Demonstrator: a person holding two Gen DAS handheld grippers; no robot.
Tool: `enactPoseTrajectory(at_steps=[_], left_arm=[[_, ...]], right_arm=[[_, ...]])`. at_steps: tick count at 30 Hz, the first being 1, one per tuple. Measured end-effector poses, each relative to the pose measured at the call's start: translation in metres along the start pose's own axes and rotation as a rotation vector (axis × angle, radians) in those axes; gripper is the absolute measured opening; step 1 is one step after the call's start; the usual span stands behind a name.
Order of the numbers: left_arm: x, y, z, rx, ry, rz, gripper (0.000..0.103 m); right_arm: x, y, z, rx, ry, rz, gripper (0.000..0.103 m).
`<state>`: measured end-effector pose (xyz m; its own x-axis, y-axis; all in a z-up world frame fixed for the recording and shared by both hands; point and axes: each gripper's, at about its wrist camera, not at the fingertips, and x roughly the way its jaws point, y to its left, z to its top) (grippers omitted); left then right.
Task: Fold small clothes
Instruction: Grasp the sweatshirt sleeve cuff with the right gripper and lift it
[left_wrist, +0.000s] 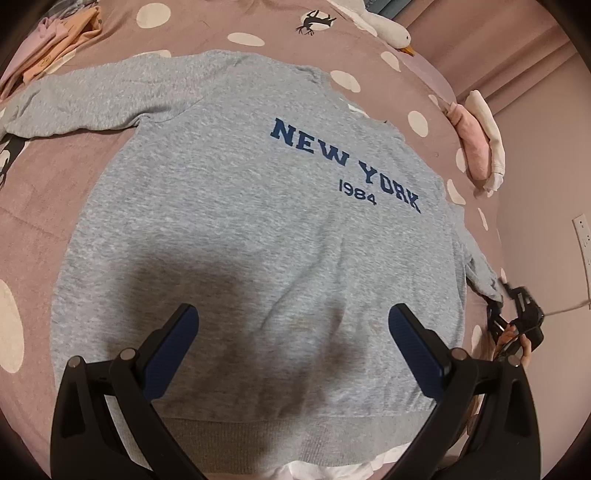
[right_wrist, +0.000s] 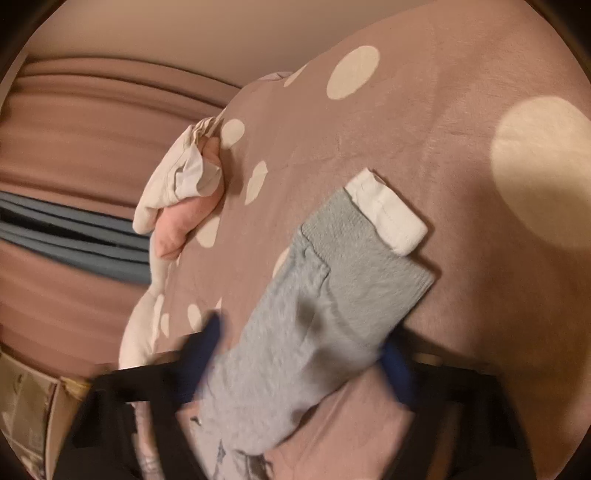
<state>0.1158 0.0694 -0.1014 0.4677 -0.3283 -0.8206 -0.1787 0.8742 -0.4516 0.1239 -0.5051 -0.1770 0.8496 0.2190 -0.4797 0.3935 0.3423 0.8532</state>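
Observation:
A grey sweatshirt (left_wrist: 236, 206) with blue "NEW YORK 1984" lettering lies flat, front up, on the pink spotted bedspread (left_wrist: 55, 177). Its left sleeve (left_wrist: 85, 99) stretches to the far left. My left gripper (left_wrist: 293, 321) is open and empty, hovering above the hem. My right gripper (left_wrist: 517, 317) shows at the right edge by the other sleeve. In the blurred right wrist view the right gripper (right_wrist: 299, 343) is open, its fingers on either side of the grey sleeve (right_wrist: 314, 317), whose white inner cuff (right_wrist: 388, 214) sticks out.
A pile of pink and orange clothes (left_wrist: 59, 40) lies at the far left. Folded pink and cream clothes (left_wrist: 476, 144) lie near the bed's right edge, also in the right wrist view (right_wrist: 184, 192). A white plush goose (left_wrist: 384, 26) lies at the back. Cardboard box (right_wrist: 33, 413) beside the bed.

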Motion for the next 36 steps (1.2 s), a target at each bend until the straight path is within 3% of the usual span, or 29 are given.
enactPoseTrajectory(at_steps=[1, 2, 5, 8, 14, 18, 21, 26, 29, 31, 33, 34, 36], left_arm=[[-0.001, 0.001, 0.000, -0.001, -0.001, 0.003, 0.103], [-0.003, 0.004, 0.000, -0.002, -0.004, 0.009, 0.103], [-0.010, 0.012, 0.000, -0.006, -0.010, 0.018, 0.103], [-0.019, 0.023, 0.000, -0.022, -0.027, 0.020, 0.103], [-0.031, 0.040, -0.005, -0.057, -0.034, 0.012, 0.103], [-0.041, 0.053, -0.010, -0.071, -0.036, 0.009, 0.103], [-0.048, 0.064, -0.012, -0.083, -0.053, 0.017, 0.103], [-0.054, 0.086, -0.015, -0.117, -0.056, 0.028, 0.103], [-0.057, 0.098, -0.015, -0.140, -0.057, 0.039, 0.103], [-0.059, 0.106, -0.014, -0.153, -0.061, 0.042, 0.103], [-0.061, 0.112, -0.012, -0.166, -0.068, 0.043, 0.103], [-0.063, 0.115, -0.010, -0.172, -0.073, 0.042, 0.103], [-0.066, 0.123, -0.007, -0.186, -0.089, 0.041, 0.103]], right_arm=[[0.002, -0.005, 0.002, 0.023, 0.010, -0.004, 0.028], [0.003, -0.010, 0.002, 0.052, 0.012, -0.007, 0.020], [-0.003, -0.009, -0.001, 0.060, 0.000, 0.025, 0.016], [-0.015, 0.025, -0.008, -0.063, -0.011, 0.034, 0.015], [-0.025, 0.154, -0.055, -0.508, 0.030, 0.010, 0.015], [-0.011, 0.235, -0.125, -0.825, 0.053, -0.061, 0.015], [0.020, 0.269, -0.186, -1.027, 0.090, -0.115, 0.015], [0.095, 0.273, -0.291, -1.409, 0.152, -0.305, 0.015], [0.132, 0.247, -0.355, -1.664, 0.176, -0.474, 0.017], [0.141, 0.232, -0.380, -1.772, 0.193, -0.518, 0.018], [0.147, 0.217, -0.399, -1.872, 0.212, -0.555, 0.031], [0.145, 0.213, -0.406, -1.923, 0.180, -0.563, 0.042], [0.133, 0.210, -0.410, -1.987, 0.116, -0.564, 0.051]])
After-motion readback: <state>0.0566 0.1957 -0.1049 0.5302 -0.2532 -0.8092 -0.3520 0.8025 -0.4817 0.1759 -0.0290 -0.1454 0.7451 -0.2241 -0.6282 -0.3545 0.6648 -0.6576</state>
